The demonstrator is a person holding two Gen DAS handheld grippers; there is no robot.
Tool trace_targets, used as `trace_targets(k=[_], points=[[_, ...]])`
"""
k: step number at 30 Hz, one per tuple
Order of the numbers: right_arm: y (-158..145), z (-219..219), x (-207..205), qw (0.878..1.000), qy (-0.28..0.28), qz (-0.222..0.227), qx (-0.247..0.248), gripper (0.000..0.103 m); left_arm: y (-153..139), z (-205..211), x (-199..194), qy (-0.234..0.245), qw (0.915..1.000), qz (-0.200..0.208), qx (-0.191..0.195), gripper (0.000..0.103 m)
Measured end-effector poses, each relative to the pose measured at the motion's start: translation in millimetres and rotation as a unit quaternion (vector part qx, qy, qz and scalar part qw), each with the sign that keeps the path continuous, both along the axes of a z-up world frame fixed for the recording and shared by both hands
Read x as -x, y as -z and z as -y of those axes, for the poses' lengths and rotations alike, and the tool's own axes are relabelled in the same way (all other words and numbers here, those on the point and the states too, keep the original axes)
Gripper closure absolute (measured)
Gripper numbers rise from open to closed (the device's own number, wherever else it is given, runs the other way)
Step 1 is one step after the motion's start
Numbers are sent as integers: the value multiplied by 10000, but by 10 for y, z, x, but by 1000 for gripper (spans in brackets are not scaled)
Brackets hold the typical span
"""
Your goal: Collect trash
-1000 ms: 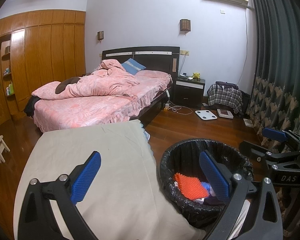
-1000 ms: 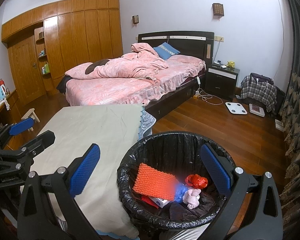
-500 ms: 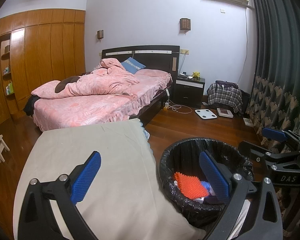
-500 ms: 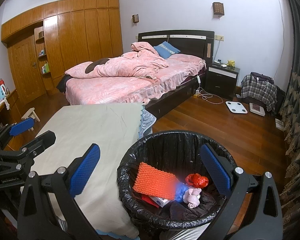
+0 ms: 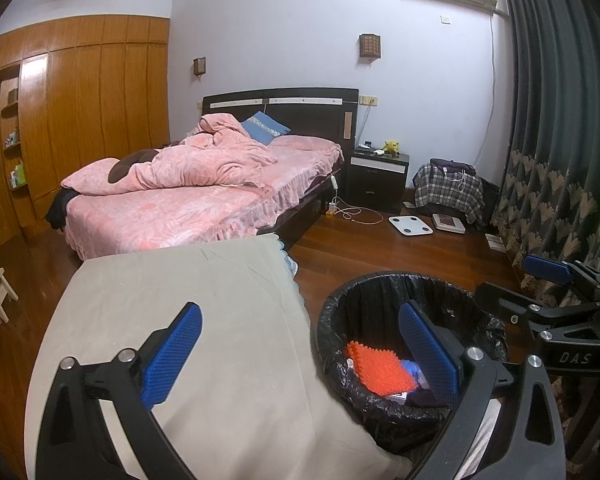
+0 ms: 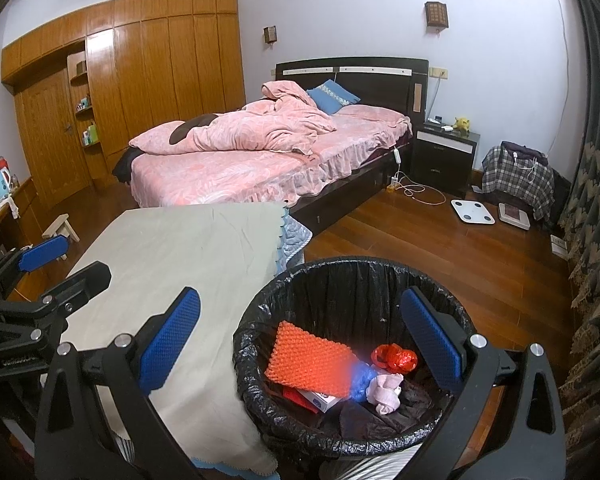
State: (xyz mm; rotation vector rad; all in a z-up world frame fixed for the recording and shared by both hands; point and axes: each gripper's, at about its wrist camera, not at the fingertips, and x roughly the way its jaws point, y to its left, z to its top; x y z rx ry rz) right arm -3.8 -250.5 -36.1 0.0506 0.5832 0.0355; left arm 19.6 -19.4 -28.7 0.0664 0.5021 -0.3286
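A round bin lined with a black bag stands on the floor beside a table draped in beige cloth. Inside lie an orange bumpy pad, a red crumpled wrapper, a pink wad and a white box. My right gripper hangs open above the bin and the table's edge, with nothing in it. My left gripper is open too, empty, over the cloth and the bin's left rim. Each gripper shows at the side of the other's view.
A bed with pink bedding fills the middle of the room. Behind it are a dark nightstand, a white scale on the wood floor, a plaid-covered bag, dark curtains at right and a small stool at left.
Hardly anything differs; both views have shifted very slightly, and the grippers stay open over the bin.
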Motion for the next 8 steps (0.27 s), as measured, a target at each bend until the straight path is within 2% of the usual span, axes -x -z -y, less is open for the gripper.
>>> trace_targets(k=[8], points=[[-6,2,-10,10000,-4,-3,-3,5,84,26,24,-18,10000,-37,-14,6]])
